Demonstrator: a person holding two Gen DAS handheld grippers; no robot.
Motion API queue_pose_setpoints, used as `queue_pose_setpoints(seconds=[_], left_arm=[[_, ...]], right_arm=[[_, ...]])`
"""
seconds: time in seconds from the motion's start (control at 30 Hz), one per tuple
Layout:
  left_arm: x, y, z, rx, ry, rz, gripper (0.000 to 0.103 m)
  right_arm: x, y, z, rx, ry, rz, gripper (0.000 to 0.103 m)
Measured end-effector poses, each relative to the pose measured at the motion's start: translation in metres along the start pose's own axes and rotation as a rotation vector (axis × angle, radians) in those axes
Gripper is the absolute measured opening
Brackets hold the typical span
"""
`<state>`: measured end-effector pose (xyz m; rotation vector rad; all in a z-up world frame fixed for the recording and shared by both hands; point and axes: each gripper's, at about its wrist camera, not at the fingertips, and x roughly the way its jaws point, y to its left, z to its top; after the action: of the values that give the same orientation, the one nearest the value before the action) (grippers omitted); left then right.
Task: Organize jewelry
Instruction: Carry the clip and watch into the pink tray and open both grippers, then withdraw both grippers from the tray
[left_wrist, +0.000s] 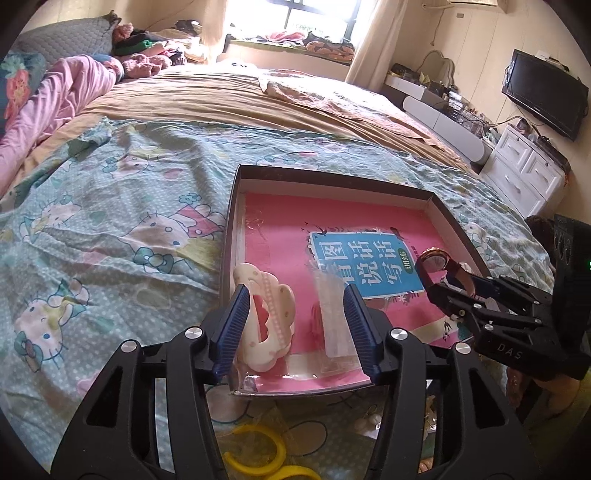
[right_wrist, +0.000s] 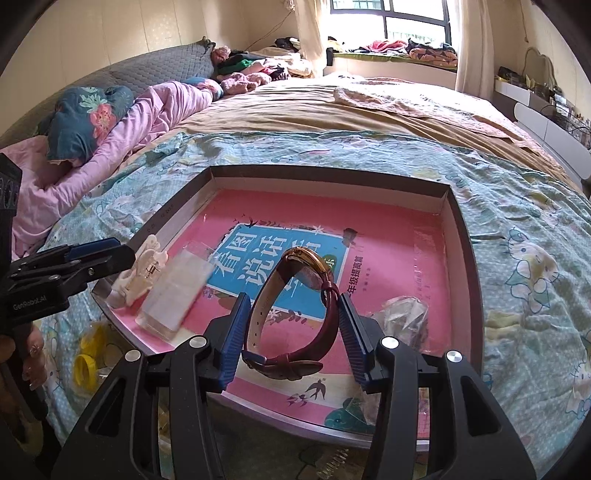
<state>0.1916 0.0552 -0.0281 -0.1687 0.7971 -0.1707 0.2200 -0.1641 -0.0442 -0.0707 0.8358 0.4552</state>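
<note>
Here the right gripper clamps the watch over the tray's near edge; tilted, it may topple onto the plastic packet when released. The left gripper stands open around the hair claw at the near-left corner.

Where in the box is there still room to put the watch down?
The far half of the box is bare pink, from the blue title panel back to the far wall. The near left corner is crowded: the cream hair claw and clear case lie there. A crinkled clear bag fills the near right. The right gripper holds the watch.
</note>
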Motion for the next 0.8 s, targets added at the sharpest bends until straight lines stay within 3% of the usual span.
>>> queue_pose_setpoints(seconds=[0.2,0.47,0.8], left_arm=[[-0.009,0.006,0.001,-0.02,-0.02,0.006,0.05],[-0.013,0.009,-0.002,-0.041,-0.02,0.021,0.065],[-0.026,0.009,-0.002,-0.057,-0.031,0.017,0.088]], right_arm=[[0.003,0.001,-0.004,-0.001,0.02,0.008,0.049],[-0.004,0.0,-0.006,-0.001,0.006,0.008,0.054],[-0.039,-0.009,-0.01,0.056,-0.06,0.019,0.082]])
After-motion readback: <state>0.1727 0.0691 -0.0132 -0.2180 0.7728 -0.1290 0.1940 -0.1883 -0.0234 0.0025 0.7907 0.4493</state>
